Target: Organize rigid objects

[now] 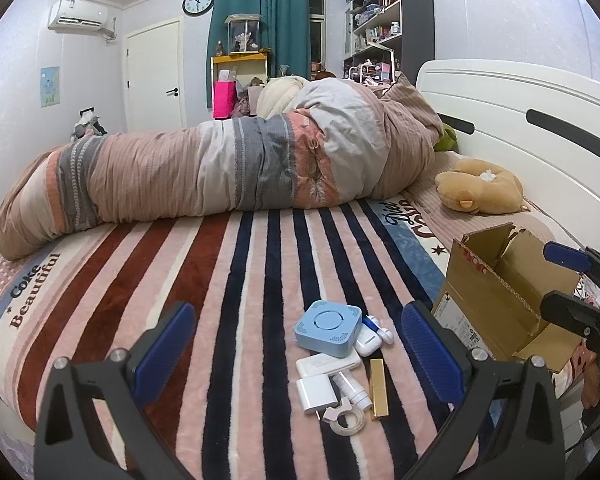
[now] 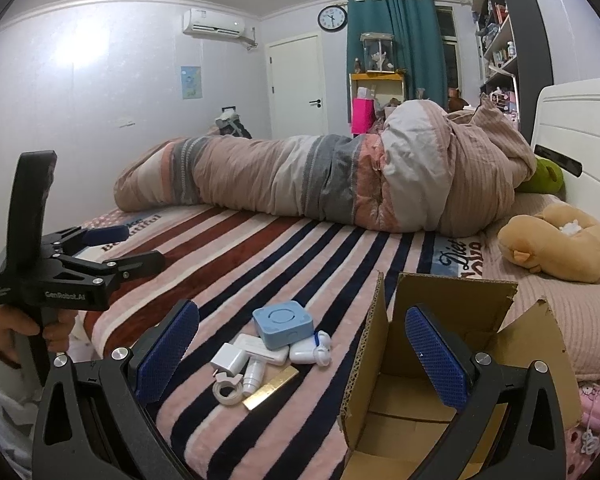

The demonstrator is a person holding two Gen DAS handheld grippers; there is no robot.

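Bedroom: white walls, teal curtain (image 1: 260, 32), wall clock (image 2: 332, 18); bed under striped blanket (image 1: 204, 280), rolled duvet (image 1: 220, 168) along far side; open cardboard box (image 2: 440, 360) at right on the blanket; just left of it, cluster of small items around blue square device (image 1: 327, 328), gold bar (image 1: 379, 388), tape roll (image 2: 228, 394); left gripper (image 1: 298, 348) and right gripper (image 2: 302, 348) both spread wide, holding nothing.

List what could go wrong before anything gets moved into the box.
1. The small items sit packed together: the blue square device leans on the white earbud case, so gripping one may drag its neighbours.
2. The cardboard box stands on soft bedding with raised flaps; a bump could tip it.
3. The tape roll lies flat, hard to pinch.
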